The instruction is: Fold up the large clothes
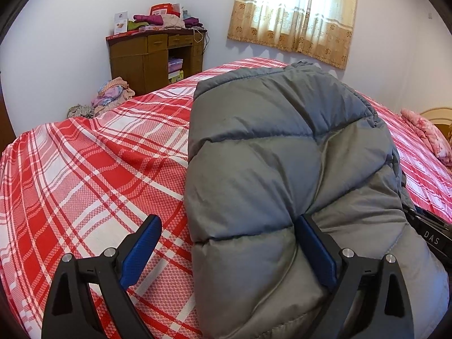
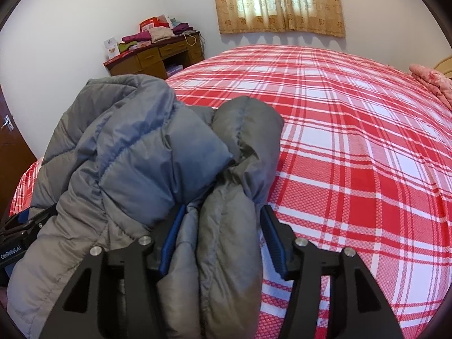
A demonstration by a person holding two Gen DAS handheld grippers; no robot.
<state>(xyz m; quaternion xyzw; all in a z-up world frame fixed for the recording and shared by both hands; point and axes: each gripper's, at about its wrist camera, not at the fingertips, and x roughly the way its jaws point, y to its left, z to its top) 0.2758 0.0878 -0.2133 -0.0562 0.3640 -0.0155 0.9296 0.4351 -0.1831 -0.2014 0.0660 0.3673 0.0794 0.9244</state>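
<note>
Left gripper [image 1: 227, 243]: jaws spread wide. The left blue pad [image 1: 141, 251] is over bare bedspread. The right blue pad presses into a seam of the jacket. Nothing is clamped between the two pads.
Right gripper [image 2: 223, 237]: jaws partly closed on a thick bunched fold of the jacket. Blue pads [image 2: 172, 240] are in contact with the fabric on both sides.
Gripper markings: white letters "DAS" on the black body at the right edge of the left wrist view. White text "GenRobot.AI" on the black body at the left edge of the right wrist view.
Jacket [image 1: 282, 169]: grey quilted puffer garment, padded in stitched panels. It is bundled on the bed just ahead of both grippers. In the right wrist view [image 2: 127, 152] its near end is gathered and raised in the jaws.
Bedspread [image 1: 84, 169]: red and white plaid, covering the bed under and around the jacket.
Pink bedding [image 1: 429, 135]: folded, at the far right edge of the bed.
Clothes heap [image 1: 113, 96]: loose fabric beyond the far left side of the bed.
Desk [image 1: 155, 56]: brown wood, against the wall. Folded clothes and boxes are stacked on top; their print is too small to read.
Curtain [image 1: 293, 19]: beige, patterned, drawn over a lit window on the far wall.
</note>
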